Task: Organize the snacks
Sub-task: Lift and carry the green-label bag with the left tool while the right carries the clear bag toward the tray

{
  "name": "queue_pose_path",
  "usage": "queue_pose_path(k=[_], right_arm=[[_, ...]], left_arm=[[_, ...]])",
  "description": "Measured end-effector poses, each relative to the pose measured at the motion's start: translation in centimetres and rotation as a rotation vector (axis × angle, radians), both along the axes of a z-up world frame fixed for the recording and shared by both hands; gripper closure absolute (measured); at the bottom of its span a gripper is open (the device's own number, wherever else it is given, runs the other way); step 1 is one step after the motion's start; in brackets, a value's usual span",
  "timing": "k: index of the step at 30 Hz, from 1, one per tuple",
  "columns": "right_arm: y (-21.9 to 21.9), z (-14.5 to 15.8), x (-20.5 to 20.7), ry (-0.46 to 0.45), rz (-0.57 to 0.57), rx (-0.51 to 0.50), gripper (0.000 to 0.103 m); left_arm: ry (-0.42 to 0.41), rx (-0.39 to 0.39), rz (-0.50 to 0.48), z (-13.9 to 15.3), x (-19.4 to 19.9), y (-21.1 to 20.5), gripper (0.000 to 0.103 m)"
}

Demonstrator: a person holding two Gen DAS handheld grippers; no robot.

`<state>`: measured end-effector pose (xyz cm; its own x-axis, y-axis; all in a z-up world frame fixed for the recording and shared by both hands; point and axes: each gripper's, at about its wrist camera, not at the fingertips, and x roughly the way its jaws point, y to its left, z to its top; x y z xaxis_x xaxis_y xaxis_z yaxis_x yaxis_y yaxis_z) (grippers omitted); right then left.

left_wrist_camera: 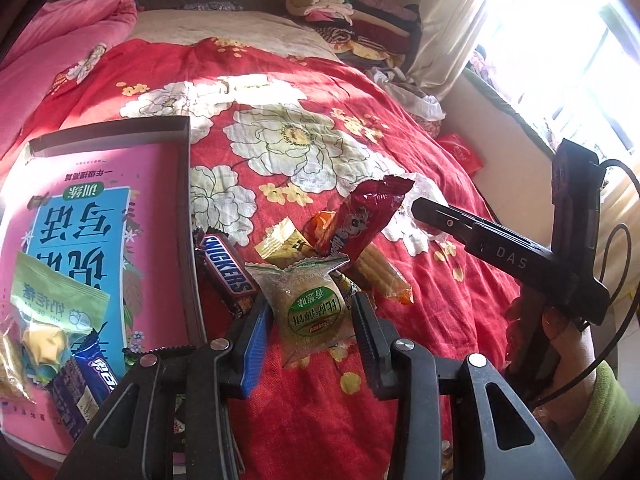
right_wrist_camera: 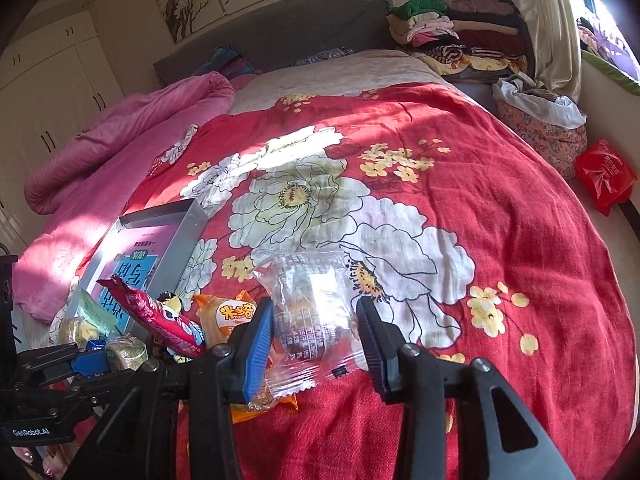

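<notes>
The left hand-held gripper [left_wrist_camera: 312, 316] is pinching a clear packet with a green round label [left_wrist_camera: 310, 308], one pad on each side of it, and the packet is hanging a little above the red flowered bedspread [left_wrist_camera: 420, 320]. In the left wrist view this packet is sitting at the centre. At about 9 o'clock from it a Snickers bar [left_wrist_camera: 226, 270] is lying against the outer wall of a grey tray [left_wrist_camera: 182, 200]. The tray is holding a pink book, and on the book a green-topped bag [left_wrist_camera: 52, 312] and a blue wrapped bar [left_wrist_camera: 86, 380] are lying near the 8 o'clock edge of the view. At about 12 o'clock from the held packet a yellow packet [left_wrist_camera: 284, 242] and a red wrapped bar [left_wrist_camera: 364, 220] are lying in a small heap, the red one leaning over the others, and a packet of pale sticks with an orange end [left_wrist_camera: 384, 274] is lying at about 2 o'clock.

The right hand-held gripper [right_wrist_camera: 314, 328] is pinching a transparent packet with dark print [right_wrist_camera: 308, 312], which is standing up between its pads. In the right wrist view an orange packet [right_wrist_camera: 228, 316] is lying just beside it at 9 o'clock, partly under the left pad, and the red wrapped bar is further out in the same direction.

In the left wrist view, the right gripper's black body is reaching in from 3 o'clock, and a hand with a green sleeve [left_wrist_camera: 560, 332] is holding it.
</notes>
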<state>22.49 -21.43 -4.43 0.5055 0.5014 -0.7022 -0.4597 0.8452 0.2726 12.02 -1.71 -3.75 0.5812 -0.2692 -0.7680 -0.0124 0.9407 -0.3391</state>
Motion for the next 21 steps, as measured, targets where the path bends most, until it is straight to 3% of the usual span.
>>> queue_pose_path(k=[21], right_arm=[[-0.6, 4.1, -3.5, -0.139, 0.024, 0.112, 0.061]], left_arm=[[-0.065, 0.025, 0.062, 2.2, -1.7, 2.7, 0.062]])
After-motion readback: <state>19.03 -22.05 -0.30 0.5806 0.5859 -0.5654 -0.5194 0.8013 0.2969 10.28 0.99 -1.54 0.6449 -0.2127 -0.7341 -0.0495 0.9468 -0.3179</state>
